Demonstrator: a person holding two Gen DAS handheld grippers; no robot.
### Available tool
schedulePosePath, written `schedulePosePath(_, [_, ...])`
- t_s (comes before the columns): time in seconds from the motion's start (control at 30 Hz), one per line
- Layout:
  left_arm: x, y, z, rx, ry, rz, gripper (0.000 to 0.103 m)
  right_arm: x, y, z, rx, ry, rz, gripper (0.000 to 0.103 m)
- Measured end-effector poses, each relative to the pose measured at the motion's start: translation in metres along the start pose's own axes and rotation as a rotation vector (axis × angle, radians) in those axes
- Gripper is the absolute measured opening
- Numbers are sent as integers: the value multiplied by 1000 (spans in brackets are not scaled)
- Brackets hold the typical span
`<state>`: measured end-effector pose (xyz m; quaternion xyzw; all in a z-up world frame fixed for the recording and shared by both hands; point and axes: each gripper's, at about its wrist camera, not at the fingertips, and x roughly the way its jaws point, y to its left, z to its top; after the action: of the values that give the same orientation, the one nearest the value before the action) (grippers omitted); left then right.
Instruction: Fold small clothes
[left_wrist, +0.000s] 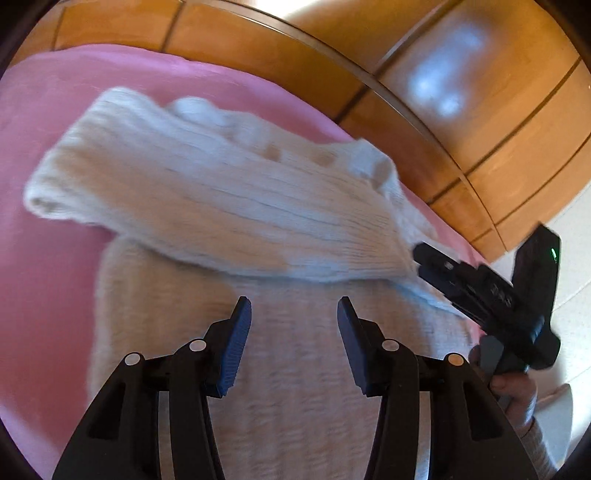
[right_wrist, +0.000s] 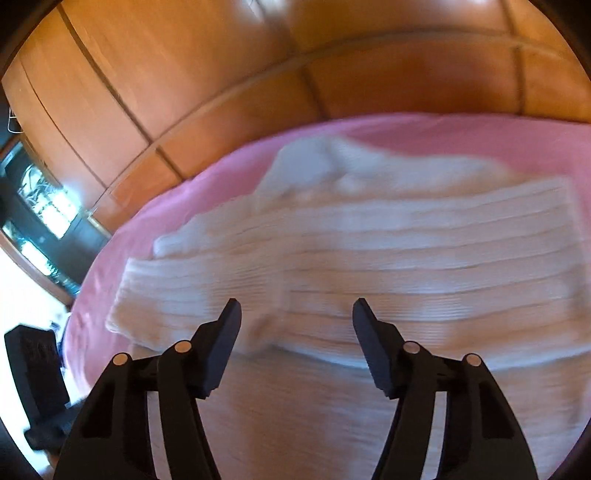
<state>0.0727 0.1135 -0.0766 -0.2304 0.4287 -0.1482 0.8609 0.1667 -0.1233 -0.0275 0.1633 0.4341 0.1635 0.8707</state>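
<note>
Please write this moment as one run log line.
sweater: sleeve folded across body | bed cover: pink | left gripper: open, empty | right gripper: open, empty

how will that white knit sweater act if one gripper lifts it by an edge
The sweater will probably flop and sag: its sleeve already lies draped limply across the body. The thick ribbed knit looks fairly heavy for its size, so the fold may slide open. It should grip the pink cover rather than slip.

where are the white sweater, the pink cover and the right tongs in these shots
white sweater (left_wrist: 221, 206), left wrist view, on the ribbed sleeve folded across the body
pink cover (right_wrist: 480, 136), right wrist view, on the bare stretch beyond the sweater
right tongs (right_wrist: 295, 317), right wrist view, midway between the open fingertips
</note>
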Motion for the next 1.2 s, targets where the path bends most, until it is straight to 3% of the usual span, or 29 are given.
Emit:
schedulePosePath(0.07, [-3,7,-2,6,-10,37,47,20,10,3,0,41,4,41])
schedulePosePath(0.13, [-4,11,-2,11,-9,56,47,32,23,4,-36,69,-16,13])
schedulePosePath(0.17, [-3,14,-2,17,-11,62,47,32,32,7,-76,79,-27,8])
schedulePosePath(0.3, [-2,19,1,11,-23,75,47,-18,45,21,-141,-46,-20,7])
schedulePosePath(0.47, [-2,20,2,0,-31,80,47,-80,9,39,-85,-179,-70,7])
schedulePosePath(0.7, [-4,25,3,-16,-34,94,47,-88,-94,29,115,-153,-246,5])
schedulePosePath(0.73, [-5,26,3,-12,-36,111,47,-86,-105,26,139,-146,-268,0])
schedulePosePath(0.83, [-6,31,3,-20,-35,121,47,-81,-133,16,196,-128,-381,0])
schedulePosePath(0.97, [-9,32,4,-16,-29,132,47,-75,-159,4,285,-105,-340,0])
schedulePosePath(1.0, [-9,32,3,-17,-30,132,47,-79,-160,3,308,-118,-296,4])
schedulePosePath(1.1, [-11,32,2,-20,-31,129,47,-94,-157,-1,362,-179,-162,50])
schedulePosePath(1.2, [-12,30,0,-6,-33,137,47,-102,-146,-2,351,-201,-87,50])
